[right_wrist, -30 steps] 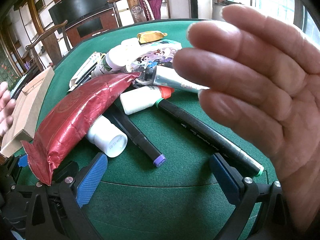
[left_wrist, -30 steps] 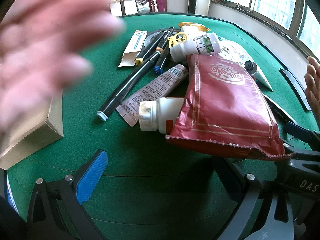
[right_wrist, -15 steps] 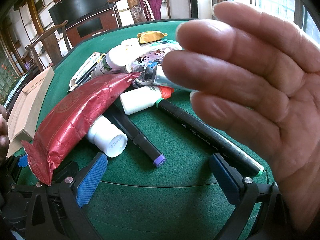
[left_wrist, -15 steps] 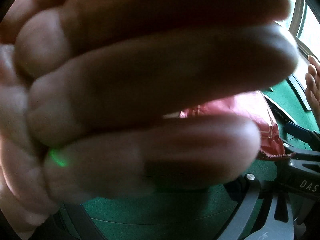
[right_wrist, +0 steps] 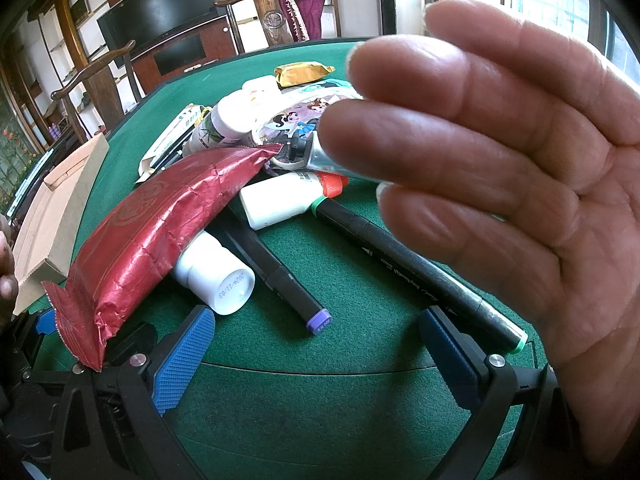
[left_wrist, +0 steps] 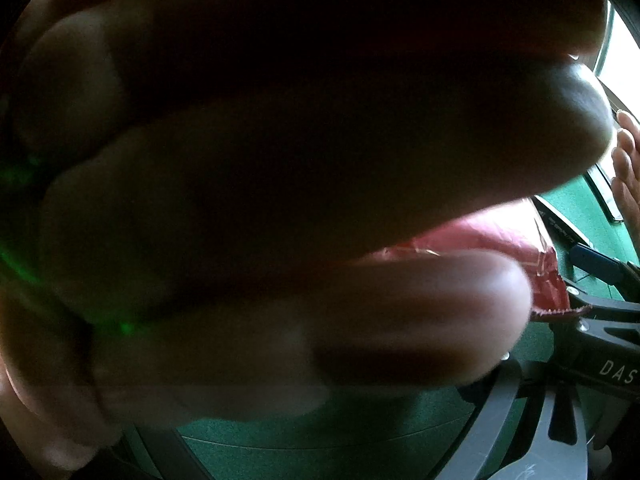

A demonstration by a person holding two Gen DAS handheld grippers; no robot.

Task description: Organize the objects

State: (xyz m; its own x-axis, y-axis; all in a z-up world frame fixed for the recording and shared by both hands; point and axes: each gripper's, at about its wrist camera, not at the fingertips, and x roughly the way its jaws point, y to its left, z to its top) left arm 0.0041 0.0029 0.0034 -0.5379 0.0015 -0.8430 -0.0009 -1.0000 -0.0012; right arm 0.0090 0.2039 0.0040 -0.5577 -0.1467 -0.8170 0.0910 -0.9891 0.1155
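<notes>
A person's hand [left_wrist: 280, 200] covers nearly the whole left wrist view. Past it only a corner of the red foil packet [left_wrist: 536, 264] shows. Of my left gripper only the right finger [left_wrist: 496, 404] is visible, standing wide to the right. My right gripper [right_wrist: 316, 356] is open and empty, low over the green table [right_wrist: 320, 412]. Just ahead of it lie the red foil packet [right_wrist: 160, 232], a white bottle [right_wrist: 216, 276] under the packet, a purple-tipped marker [right_wrist: 280, 276] and a green-tipped marker [right_wrist: 420, 276]. Another open hand [right_wrist: 500, 184] hangs above the right of the pile.
Further back lie a white orange-capped bottle [right_wrist: 284, 200], a clear tube [right_wrist: 316, 152], a cartoon pouch [right_wrist: 296, 116], a labelled white bottle [right_wrist: 224, 124] and a gold wrapper [right_wrist: 302, 72]. A cardboard box [right_wrist: 52, 216] sits at the table's left edge. Wooden chairs stand behind.
The hand before the left camera has come closer and now darkens almost the whole view. The hand in the right view has drifted slightly left. The objects and both grippers have not moved.
</notes>
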